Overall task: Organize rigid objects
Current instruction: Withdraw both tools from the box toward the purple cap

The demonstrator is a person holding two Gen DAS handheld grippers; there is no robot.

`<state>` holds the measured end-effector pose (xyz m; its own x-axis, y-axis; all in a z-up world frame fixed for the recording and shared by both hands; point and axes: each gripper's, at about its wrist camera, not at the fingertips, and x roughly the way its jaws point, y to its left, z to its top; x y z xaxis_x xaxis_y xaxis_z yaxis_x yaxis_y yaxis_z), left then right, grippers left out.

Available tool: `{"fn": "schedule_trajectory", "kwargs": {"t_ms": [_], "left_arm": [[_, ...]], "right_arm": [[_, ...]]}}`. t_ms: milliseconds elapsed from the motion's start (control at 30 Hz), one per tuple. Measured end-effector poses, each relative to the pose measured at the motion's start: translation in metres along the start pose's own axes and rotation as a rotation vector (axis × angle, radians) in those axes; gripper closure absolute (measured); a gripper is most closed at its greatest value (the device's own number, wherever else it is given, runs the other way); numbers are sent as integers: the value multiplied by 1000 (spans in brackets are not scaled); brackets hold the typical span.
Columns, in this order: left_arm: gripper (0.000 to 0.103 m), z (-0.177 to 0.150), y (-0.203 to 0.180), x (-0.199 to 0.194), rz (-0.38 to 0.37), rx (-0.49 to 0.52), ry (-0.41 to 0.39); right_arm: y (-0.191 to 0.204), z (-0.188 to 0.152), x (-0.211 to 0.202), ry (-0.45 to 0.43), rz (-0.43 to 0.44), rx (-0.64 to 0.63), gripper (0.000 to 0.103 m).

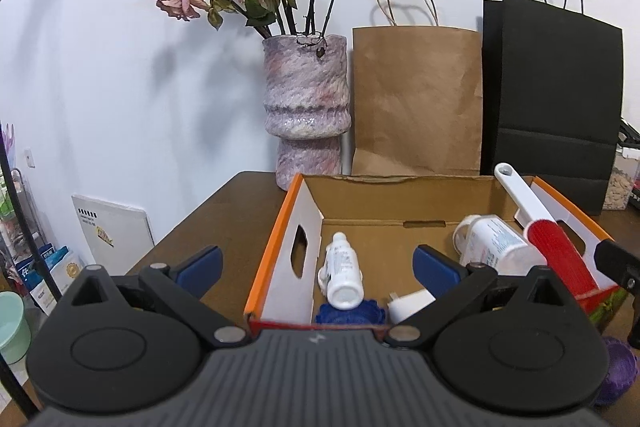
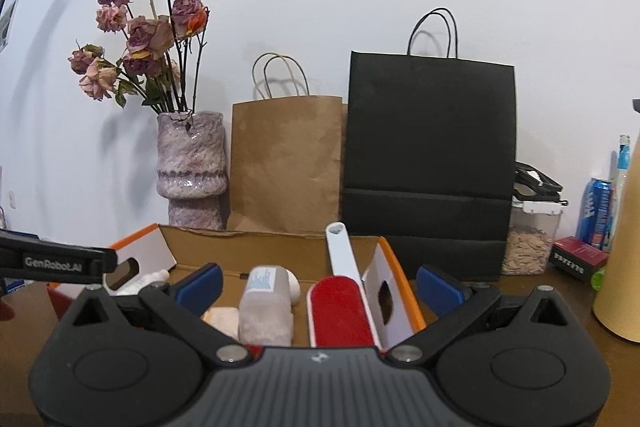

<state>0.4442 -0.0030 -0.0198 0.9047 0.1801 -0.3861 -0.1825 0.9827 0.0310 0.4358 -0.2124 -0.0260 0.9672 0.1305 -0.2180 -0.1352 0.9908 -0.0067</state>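
Both tongs wide open, empty: left tongs (image 1: 316, 263), right tongs (image 2: 318, 285). Box (image 1: 276, 243) holds small white bottle (image 1: 343, 271), red brush (image 2: 340, 311). Purple thing (image 1: 618, 367) sits outside on worktop (image 1: 216, 219): probably next. Grab its middle, lift over box wall.

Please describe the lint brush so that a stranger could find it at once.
Find the open cardboard box with orange edges, in front of the paper bags. The lint brush leans in its right end, beside a lying clear bottle. Only it has a red fabric pad and a long white handle.

I saw a matt corrugated cardboard box (image 1: 400, 203), a glossy white plastic bottle (image 1: 342, 273), and a seemingly velvety red brush (image 2: 340, 311).
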Motion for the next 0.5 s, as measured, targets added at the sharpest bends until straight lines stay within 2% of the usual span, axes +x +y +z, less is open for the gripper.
{"fn": "schedule_trajectory", "kwargs": {"t_ms": [500], "left_arm": [[0, -33, -6, -50, -17, 22, 32]], "right_arm": [[-11, -22, -49, 81, -17, -38, 0]]}}
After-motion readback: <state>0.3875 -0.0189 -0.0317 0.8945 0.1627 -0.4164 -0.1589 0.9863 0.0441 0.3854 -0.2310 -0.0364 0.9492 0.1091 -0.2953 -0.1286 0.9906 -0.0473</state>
